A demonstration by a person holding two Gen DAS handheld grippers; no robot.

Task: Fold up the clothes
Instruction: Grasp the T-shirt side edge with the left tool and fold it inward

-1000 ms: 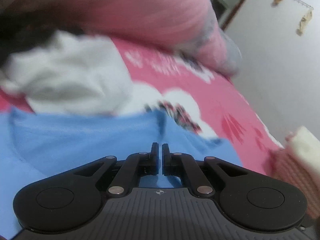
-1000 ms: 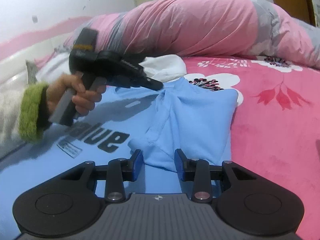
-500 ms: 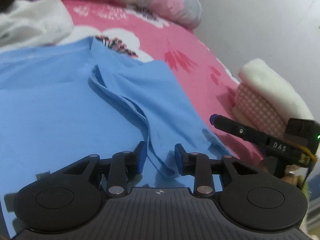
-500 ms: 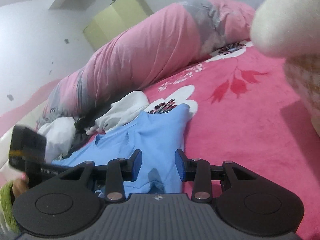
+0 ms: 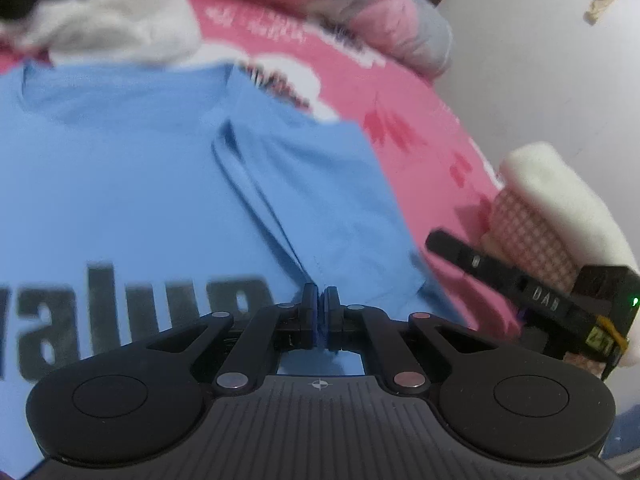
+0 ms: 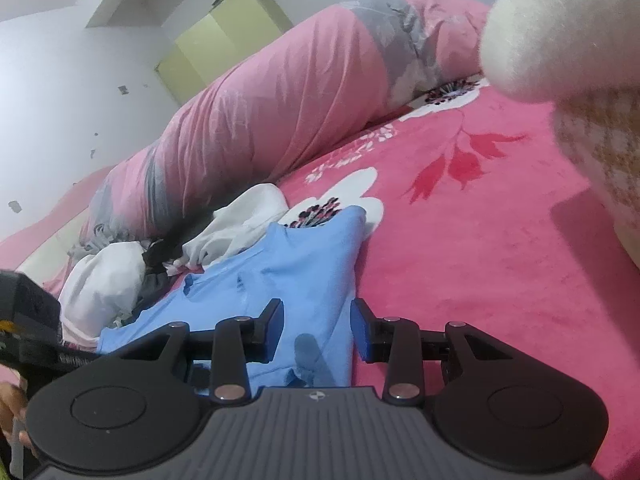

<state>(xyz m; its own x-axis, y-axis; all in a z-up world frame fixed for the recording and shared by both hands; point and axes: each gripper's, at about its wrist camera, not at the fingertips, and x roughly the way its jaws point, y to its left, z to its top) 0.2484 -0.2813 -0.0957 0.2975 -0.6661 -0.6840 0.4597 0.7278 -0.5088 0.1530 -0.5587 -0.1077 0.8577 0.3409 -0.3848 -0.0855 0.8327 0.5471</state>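
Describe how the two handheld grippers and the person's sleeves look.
Both the left gripper and the right gripper are matte black with a ribbed grey body, round side discs, silver rivets and a small crosshair mark. The right one's finger pads are blue. Seen from the left camera, it carries white lettering, a green light and a yellow tag. A fuzzy cream sleeve sits behind it.

This is a bedroom in a home: the surface underneath is a bed covered by a bright pink blanket (image 6: pixel 500 240) printed with white and red flowers. A long pink-and-grey bolster (image 6: pixel 280 112) lies along the far side of the bed, and loose clothes are strewn on the blanket beside it, among them a blue T-shirt (image 5: pixel 140 184), crumpled white garments (image 6: pixel 240 228) and something dark. Plain white walls (image 6: pixel 60 80) with small marks close the room in, and a pale yellow-green cupboard (image 6: pixel 224 36) stands behind the bolster.
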